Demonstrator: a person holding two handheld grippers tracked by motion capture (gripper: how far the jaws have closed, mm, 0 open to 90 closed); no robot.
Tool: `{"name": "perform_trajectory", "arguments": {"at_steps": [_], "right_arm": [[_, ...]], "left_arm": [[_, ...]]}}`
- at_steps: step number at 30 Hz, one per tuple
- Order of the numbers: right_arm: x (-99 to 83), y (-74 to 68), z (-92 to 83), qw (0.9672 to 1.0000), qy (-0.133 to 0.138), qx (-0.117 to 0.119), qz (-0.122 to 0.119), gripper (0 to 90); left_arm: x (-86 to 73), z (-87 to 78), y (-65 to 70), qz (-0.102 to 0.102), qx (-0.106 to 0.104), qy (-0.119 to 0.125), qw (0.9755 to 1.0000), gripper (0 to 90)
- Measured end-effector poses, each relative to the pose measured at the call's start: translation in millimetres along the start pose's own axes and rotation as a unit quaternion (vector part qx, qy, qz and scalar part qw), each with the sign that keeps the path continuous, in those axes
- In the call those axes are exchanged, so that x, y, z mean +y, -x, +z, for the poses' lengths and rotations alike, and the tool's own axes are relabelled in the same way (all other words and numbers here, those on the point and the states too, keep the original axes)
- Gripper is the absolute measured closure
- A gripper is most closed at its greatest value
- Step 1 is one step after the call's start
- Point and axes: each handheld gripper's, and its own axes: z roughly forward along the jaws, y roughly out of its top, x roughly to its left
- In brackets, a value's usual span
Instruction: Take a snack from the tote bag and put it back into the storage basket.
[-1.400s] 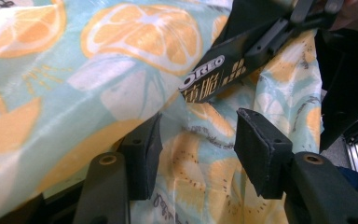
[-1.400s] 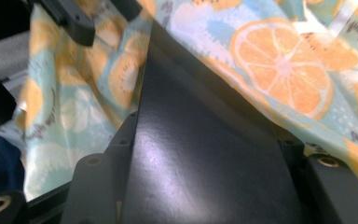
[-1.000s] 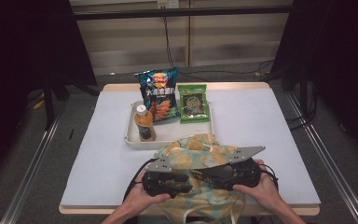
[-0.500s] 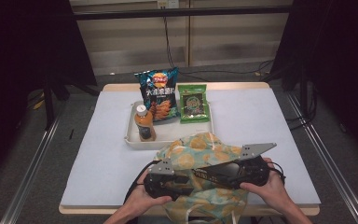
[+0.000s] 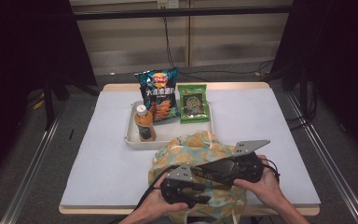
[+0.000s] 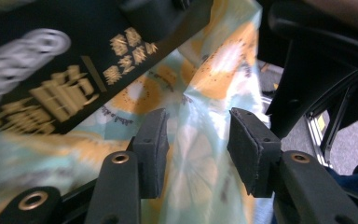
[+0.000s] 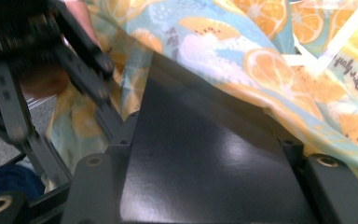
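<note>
A fruit-printed cloth bag (image 5: 196, 147) lies at the near middle of the table. Both hands hold their grippers over it. My right gripper (image 7: 205, 126) is shut on a flat black box (image 7: 205, 154), whose far end reaches into the bag's fabric (image 7: 242, 42). In the high view this gripper (image 5: 214, 170) points left across the bag. My left gripper (image 5: 198, 191) sits lower left, at the bag's near side. Its jaws stand open (image 6: 198, 140) with loose bag cloth (image 6: 200, 84) between the pads. The black box with gold lettering (image 6: 51, 70) is just beyond them, upper left.
A white tray (image 5: 130, 135) behind the bag holds an orange-drink bottle (image 5: 144, 123), a blue chips bag (image 5: 158, 93) and a green packet (image 5: 193, 102). The table has a white cover (image 5: 98, 154). A black chair base (image 6: 307, 70) stands past the table's near edge.
Both hands have shifted a little to the right over the bag, the left gripper more than the right. The right gripper still holds the black box.
</note>
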Motion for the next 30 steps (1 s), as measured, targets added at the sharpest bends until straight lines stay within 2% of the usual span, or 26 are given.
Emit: {"name": "perform_trajectory", "arguments": {"at_steps": [1,3,4,5,6,7,8,9,10,11,13,16,19,21,23,25,30], "right_arm": [[1.6,0.2,1.7,1.0000,0.000,-0.001,0.002,43.1],[5.1,-0.9,5.0,1.0000,-0.004,-0.003,-0.004,43.1],[5.9,-0.8,5.3,1.0000,-0.002,-0.001,-0.004,43.1],[6.6,-0.7,4.8,1.0000,-0.002,-0.002,-0.002,43.0],[7.3,-0.6,3.0,1.0000,-0.002,-0.003,-0.003,43.1],[7.8,-0.1,0.8,1.0000,0.001,-0.003,-0.001,43.0],[8.2,0.5,-1.6,1.0000,0.004,-0.001,-0.001,43.1],[8.5,0.9,-4.3,1.0000,0.008,-0.001,0.001,43.1],[8.3,0.7,-6.5,0.9999,0.012,-0.001,0.002,43.1],[7.4,0.3,-9.2,0.9999,0.013,0.000,0.001,43.1],[5.4,-0.6,-14.0,0.9999,0.014,0.000,0.002,43.1],[2.2,-1.4,-22.1,0.9997,0.022,-0.002,0.007,43.2],[3.5,-1.4,-32.3,0.9996,0.026,-0.007,0.005,43.2],[6.1,-0.2,-42.3,0.9994,0.033,-0.014,0.001,43.3],[5.5,1.9,-49.4,0.9991,0.039,-0.017,0.002,43.3],[1.1,3.6,-51.6,0.9992,0.038,-0.014,0.003,43.4],[-12.8,5.6,-53.4,0.9994,0.035,-0.009,0.001,43.5]], "left_arm": [[2.3,5.8,1.3,0.001,-0.009,-0.002,1.0000,57.1],[4.8,12.8,6.1,0.010,-0.007,-0.020,0.9997,60.1],[4.6,16.6,8.0,0.015,-0.015,-0.028,0.9994,62.0],[3.0,18.1,9.6,0.031,-0.015,-0.038,0.9987,67.1],[1.4,19.2,10.8,0.036,-0.013,-0.049,0.9981,71.2],[0.1,19.8,9.9,0.035,-0.021,-0.053,0.9977,75.6],[-0.7,19.3,9.6,0.032,-0.007,-0.049,0.9982,80.4],[-0.4,17.7,6.9,0.031,-0.002,-0.050,0.9983,84.2],[-0.7,16.2,4.6,0.019,-0.001,-0.040,0.9990,86.9],[-0.2,13.6,2.9,0.020,0.015,-0.046,0.9986,88.4],[-0.4,9.9,-1.6,0.005,0.017,-0.034,0.9993,89.5],[0.9,7.1,-4.7,0.004,0.023,-0.035,0.9991,90.0],[-3.4,10.9,-6.1,0.003,0.035,-0.065,0.9973,90.0],[-6.0,12.7,-6.7,-0.004,0.030,-0.064,0.9975,90.0],[-4.3,9.8,-7.3,-0.008,0.031,-0.057,0.9979,89.9],[-4.0,7.3,-8.7,-0.012,0.026,-0.037,0.9989,89.0],[-2.2,-7.4,-10.2,-0.020,0.024,-0.007,0.9995,79.4]]}}
